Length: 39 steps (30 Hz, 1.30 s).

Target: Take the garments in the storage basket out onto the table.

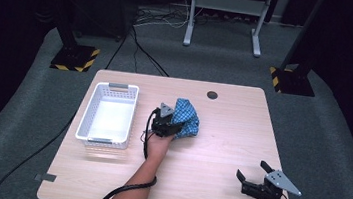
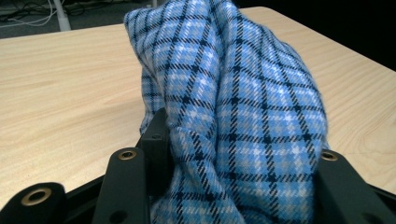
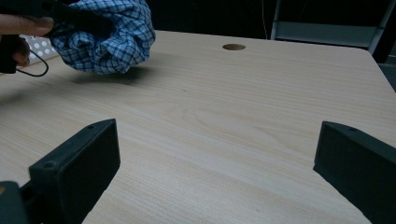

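Observation:
A bunched blue checked cloth (image 1: 186,118) is held near the middle of the wooden table, and my left gripper (image 1: 170,124) is shut on it. In the left gripper view the cloth (image 2: 233,112) bulges up between the two black jaws. From the right gripper view the cloth (image 3: 109,37) hangs slightly above the tabletop, with a shadow beneath it. My right gripper (image 1: 251,172) rests near the table's front right edge, open, with nothing between its wide-apart jaws.
A white plastic basket (image 1: 108,115) stands on the left part of the table (image 1: 219,149), just left of the cloth. A round cable hole (image 1: 212,95) sits near the far edge. Cables trail from both grippers.

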Each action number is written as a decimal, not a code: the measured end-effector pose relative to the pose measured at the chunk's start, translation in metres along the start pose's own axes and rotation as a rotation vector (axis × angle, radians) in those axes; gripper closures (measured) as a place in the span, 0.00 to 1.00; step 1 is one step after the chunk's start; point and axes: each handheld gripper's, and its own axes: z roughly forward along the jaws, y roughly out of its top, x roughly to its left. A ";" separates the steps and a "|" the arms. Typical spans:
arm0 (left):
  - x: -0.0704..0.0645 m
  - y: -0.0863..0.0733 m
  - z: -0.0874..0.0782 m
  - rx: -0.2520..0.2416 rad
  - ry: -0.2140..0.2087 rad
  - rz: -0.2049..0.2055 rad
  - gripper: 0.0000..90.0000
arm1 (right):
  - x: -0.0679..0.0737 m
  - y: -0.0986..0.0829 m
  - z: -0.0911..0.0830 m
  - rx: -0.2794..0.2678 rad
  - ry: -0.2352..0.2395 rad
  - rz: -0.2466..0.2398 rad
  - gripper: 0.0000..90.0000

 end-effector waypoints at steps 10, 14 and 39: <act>0.001 -0.010 0.004 0.019 0.004 0.004 0.56 | 0.000 0.000 0.000 -0.002 0.001 0.001 0.00; 0.001 -0.012 0.005 0.023 0.001 0.005 0.55 | 0.000 0.000 0.000 -0.001 0.002 0.001 0.00; 0.002 -0.012 0.006 0.048 -0.017 -0.004 0.32 | 0.000 0.000 0.000 -0.001 0.002 0.000 0.00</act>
